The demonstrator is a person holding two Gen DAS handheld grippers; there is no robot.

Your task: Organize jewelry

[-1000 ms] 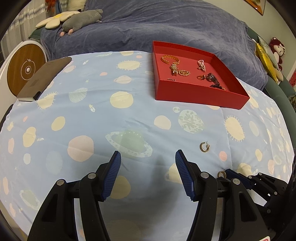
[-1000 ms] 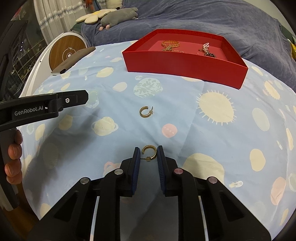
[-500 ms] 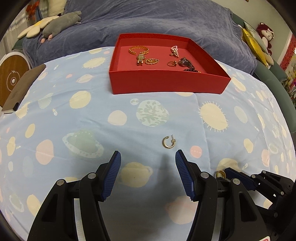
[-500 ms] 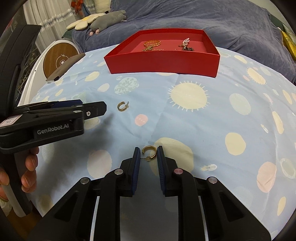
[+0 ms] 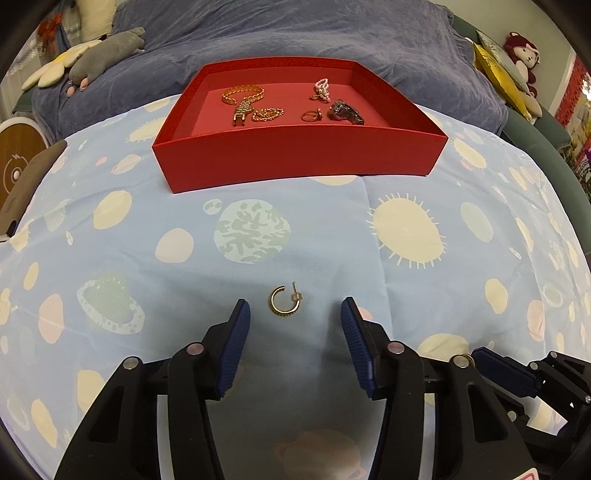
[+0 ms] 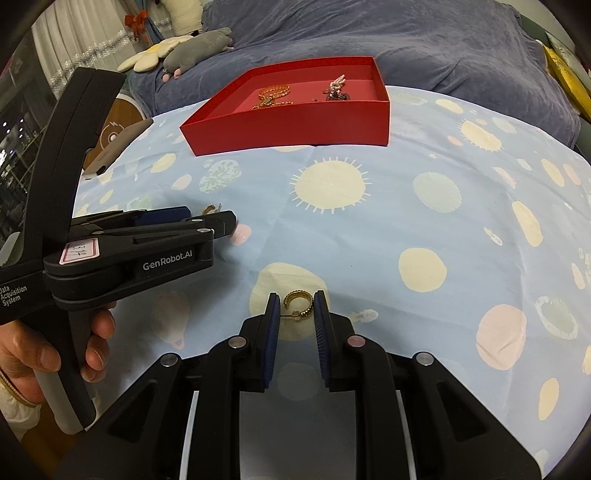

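On the blue sheet (image 5: 332, 229) printed with suns and planets, nearest to me, the right hand-held gripper (image 6: 295, 308) has its blue pads pressed in on a chunky gold hoop earring (image 6: 300, 304), which sits upright between the tips, clear of the fabric as far as I can tell. Just to its left the left hand-held gripper (image 5: 293, 314) hangs low over the sheet with its fingers spread wide and nothing between them; a second gold hoop earring (image 5: 283, 301), thinner and with its post sticking up, lies flat on the sheet just ahead of the gap, nearer the left finger. A bare hand (image 6: 55, 347) grips that tool's handle. Further back a shallow red tray (image 5: 295, 155) rests on the sheet, holding a gold chain bracelet (image 5: 243, 96), a smaller gold chain (image 5: 267, 113), a ring (image 5: 312, 116), a pearly piece (image 5: 322, 88) and a dark piece (image 5: 345, 111), all apart from one another. Behind the tray a rumpled purple blanket (image 5: 295, 33) covers the bed.
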